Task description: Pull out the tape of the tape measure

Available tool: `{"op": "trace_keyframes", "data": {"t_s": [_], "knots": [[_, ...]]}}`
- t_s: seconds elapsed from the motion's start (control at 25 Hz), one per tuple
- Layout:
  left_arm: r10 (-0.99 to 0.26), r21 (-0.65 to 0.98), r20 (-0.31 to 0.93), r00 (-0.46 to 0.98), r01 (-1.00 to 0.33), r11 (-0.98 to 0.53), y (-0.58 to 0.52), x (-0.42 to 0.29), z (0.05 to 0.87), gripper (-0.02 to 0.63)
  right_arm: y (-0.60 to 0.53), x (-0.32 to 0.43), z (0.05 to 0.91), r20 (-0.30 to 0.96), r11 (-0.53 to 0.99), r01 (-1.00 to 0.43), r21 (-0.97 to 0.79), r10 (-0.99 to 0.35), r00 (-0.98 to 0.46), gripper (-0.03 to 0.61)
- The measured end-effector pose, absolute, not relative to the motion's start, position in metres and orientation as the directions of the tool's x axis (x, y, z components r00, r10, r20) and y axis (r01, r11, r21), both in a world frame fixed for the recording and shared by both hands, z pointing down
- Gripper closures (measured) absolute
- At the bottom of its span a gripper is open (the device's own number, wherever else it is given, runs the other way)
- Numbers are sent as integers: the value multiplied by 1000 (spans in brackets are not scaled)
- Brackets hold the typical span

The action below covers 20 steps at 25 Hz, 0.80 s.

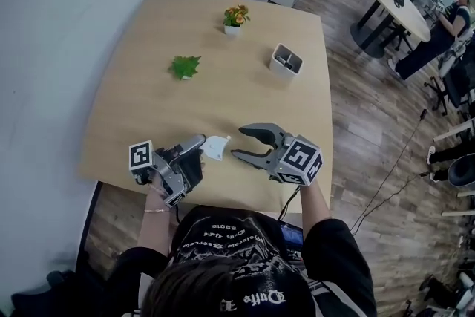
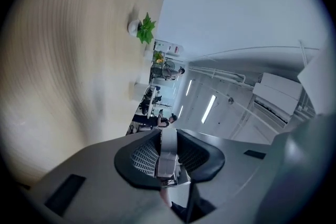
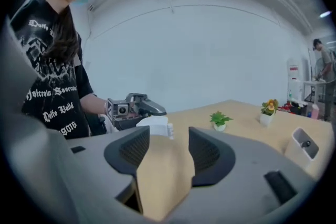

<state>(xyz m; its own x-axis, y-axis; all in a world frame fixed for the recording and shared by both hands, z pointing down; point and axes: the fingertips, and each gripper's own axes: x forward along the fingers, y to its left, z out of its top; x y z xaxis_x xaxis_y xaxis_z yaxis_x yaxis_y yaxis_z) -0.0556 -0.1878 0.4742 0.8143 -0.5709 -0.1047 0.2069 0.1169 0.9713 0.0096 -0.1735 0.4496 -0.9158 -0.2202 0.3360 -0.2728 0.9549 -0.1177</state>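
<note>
Pulling the tape, start of the step. The left gripper (image 1: 199,149) has its jaws clamped on the white tape measure (image 1: 215,148) and holds it near the front edge of the tabletop (image 1: 148,108). Its own view shows the case pinched narrow-side between the two pads, and this grip likely serves to anchor the case against the coming pull. Whether the case rests on the wood or hangs just above it cannot be told. The right gripper (image 1: 236,142) faces the case from just beside it, its jaws apart and with only bare tabletop between them. This placement suits a grasp on the tape's end, which seems to sit on the side of the case turned toward it, though it is too small to make out with certainty. No tape is drawn out yet. A green plant (image 1: 185,67), a flowering plant (image 1: 236,16) and a white container (image 1: 286,60) stand well apart on the far half, clear of the pull path.
</note>
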Motion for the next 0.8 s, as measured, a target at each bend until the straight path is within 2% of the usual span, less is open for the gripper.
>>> {"op": "trace_keyframes", "data": {"t_s": [0.16, 0.2, 0.32, 0.56, 0.8], "knots": [[-517, 963, -118, 848, 225, 149, -182, -45, 477, 525, -168, 0, 460, 329, 963, -226, -147, -168, -929, 354], [-512, 960, -122, 850, 232, 157, -182, -44, 478, 525, -167, 0, 463, 323, 962, -214, -172, -151, -934, 402], [-507, 958, -112, 855, 229, 175, -180, -43, 484, 525, -162, 1, 467, 287, 949, -174, -262, -96, -953, 481], [-517, 953, -92, 851, 226, 202, -179, -48, 493, 525, -152, -6, 471, 308, 959, -128, -251, -47, -950, 508], [-543, 956, -88, 835, 224, 190, -181, -58, 494, 525, -149, -11, 468, 254, 952, -157, -262, -89, -963, 525]]}}
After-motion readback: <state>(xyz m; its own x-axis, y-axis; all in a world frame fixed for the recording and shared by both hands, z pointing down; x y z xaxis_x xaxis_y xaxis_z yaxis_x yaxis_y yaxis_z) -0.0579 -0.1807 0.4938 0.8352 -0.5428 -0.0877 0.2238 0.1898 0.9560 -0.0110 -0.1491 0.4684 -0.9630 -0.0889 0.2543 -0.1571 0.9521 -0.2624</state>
